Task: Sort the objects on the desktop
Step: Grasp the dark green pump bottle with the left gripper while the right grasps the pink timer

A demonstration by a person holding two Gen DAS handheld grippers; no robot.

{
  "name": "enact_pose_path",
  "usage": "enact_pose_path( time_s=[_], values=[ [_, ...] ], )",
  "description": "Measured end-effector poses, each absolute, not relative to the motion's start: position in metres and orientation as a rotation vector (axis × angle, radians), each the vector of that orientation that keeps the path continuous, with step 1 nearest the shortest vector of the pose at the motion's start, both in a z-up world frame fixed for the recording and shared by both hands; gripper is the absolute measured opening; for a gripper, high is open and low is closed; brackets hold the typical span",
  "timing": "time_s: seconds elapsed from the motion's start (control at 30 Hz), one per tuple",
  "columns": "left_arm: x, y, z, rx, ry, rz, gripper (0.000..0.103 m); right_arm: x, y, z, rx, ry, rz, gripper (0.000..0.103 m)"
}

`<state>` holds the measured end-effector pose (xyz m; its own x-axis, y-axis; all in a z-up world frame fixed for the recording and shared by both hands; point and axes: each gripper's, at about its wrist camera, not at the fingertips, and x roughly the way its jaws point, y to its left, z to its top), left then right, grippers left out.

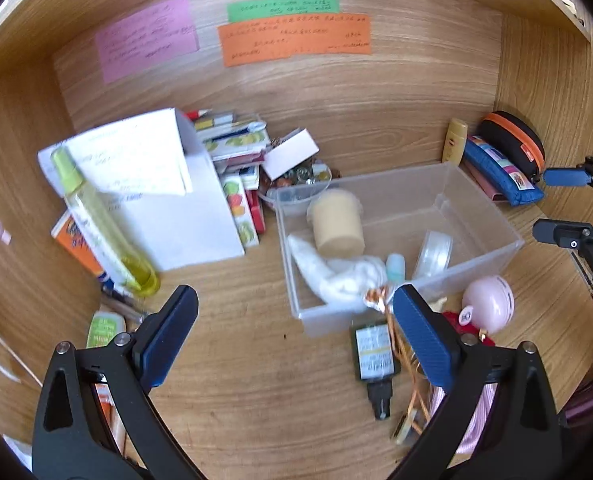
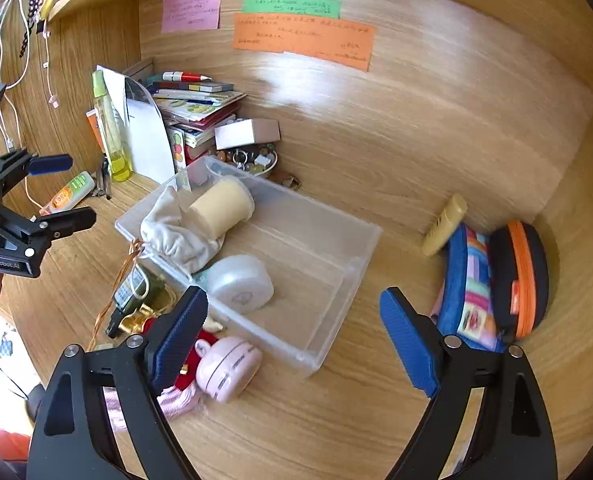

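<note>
A clear plastic bin (image 1: 476,216) (image 2: 360,248) stands mid-desk. It holds a cream cylinder (image 1: 336,224) (image 2: 222,208), a white cloth pouch (image 1: 336,276) (image 2: 176,236), a clear tape roll (image 1: 436,252) and a white round case (image 2: 240,282). In front of the bin lie a dark green bottle (image 1: 374,354) (image 2: 130,288) and a pink round gadget (image 1: 490,304) (image 2: 228,368). My left gripper (image 1: 296,294) (image 2: 76,192) hangs open and empty above the desk by the bin's near left corner. My right gripper (image 2: 292,300) (image 1: 552,206) is open and empty over the bin's near side.
A book stack (image 2: 200,108), white paper box (image 1: 184,208), yellow-green spray bottle (image 1: 100,220) and trinket bowl (image 2: 252,160) crowd the back left. A yellow tube (image 2: 444,224), blue pencil case (image 2: 468,288) and black-orange case (image 2: 520,280) sit at the right wall. Coloured notes (image 1: 296,36) hang behind.
</note>
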<state>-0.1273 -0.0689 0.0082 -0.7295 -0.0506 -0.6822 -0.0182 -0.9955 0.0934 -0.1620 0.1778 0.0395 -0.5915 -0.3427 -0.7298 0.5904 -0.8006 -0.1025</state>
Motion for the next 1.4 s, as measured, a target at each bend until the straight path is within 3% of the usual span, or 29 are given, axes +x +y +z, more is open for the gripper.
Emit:
enact_pose_path(
  time_s=[0.27, 0.8, 1.4],
  values=[
    [-0.12, -0.083, -0.019, 1.233, -0.039, -2.862, 0.099, -0.146, 0.184, 0.017, 1.023, 0.417, -2.395, 0.089],
    [-0.126, -0.081, -0.074, 1.413, 0.081, -2.836, 0.099, -0.138, 0.201, -0.038, 1.11, 0.155, -2.437, 0.089],
    [-0.154, -0.064, -0.1, 1.508, 0.161, -2.861, 0.099, -0.153, 0.172, -0.075, 1.177, 0.169, -2.38, 0.086]
  ],
)
